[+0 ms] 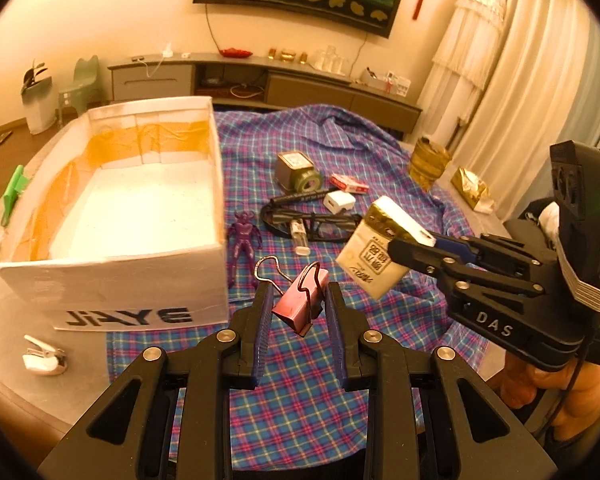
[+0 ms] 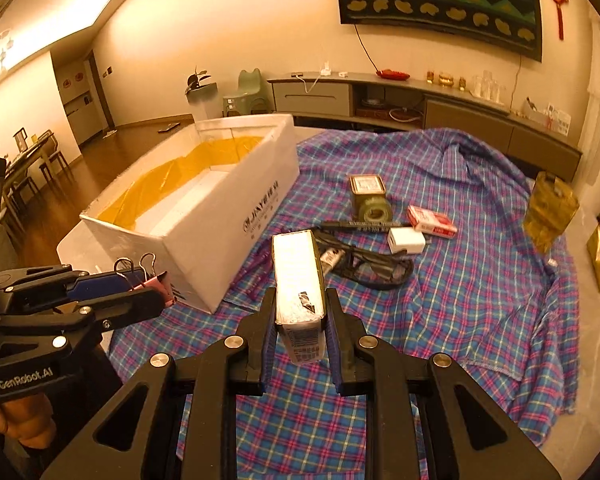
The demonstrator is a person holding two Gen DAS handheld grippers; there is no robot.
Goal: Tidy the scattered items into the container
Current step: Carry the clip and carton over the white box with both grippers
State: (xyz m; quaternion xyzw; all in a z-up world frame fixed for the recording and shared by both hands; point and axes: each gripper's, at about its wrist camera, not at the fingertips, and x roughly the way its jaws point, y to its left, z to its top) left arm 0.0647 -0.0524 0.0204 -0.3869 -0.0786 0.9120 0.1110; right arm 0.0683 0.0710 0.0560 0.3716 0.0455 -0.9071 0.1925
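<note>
**Both grippers loaded, box to the left**

The open white cardboard box (image 1: 112, 208) stands on the left part of the plaid-covered table (image 1: 340, 400), its long axis running away from the cameras. The left gripper (image 1: 298, 308), nearer the box, clamps a pink metal binder clip (image 1: 300, 302). The right gripper (image 2: 300, 320) pinches a white tissue packet (image 2: 298, 276), farther right, above the cloth.

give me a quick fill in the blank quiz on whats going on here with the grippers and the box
1. The left hand-held gripper is shut on a pink metal ____.
2. The right hand-held gripper holds a small white ____ pack.
3. The white cardboard box stands on the ____ side of the blue plaid cloth.
4. Inside, the box is ____.

Missing words: binder clip; tissue; left; empty
</note>
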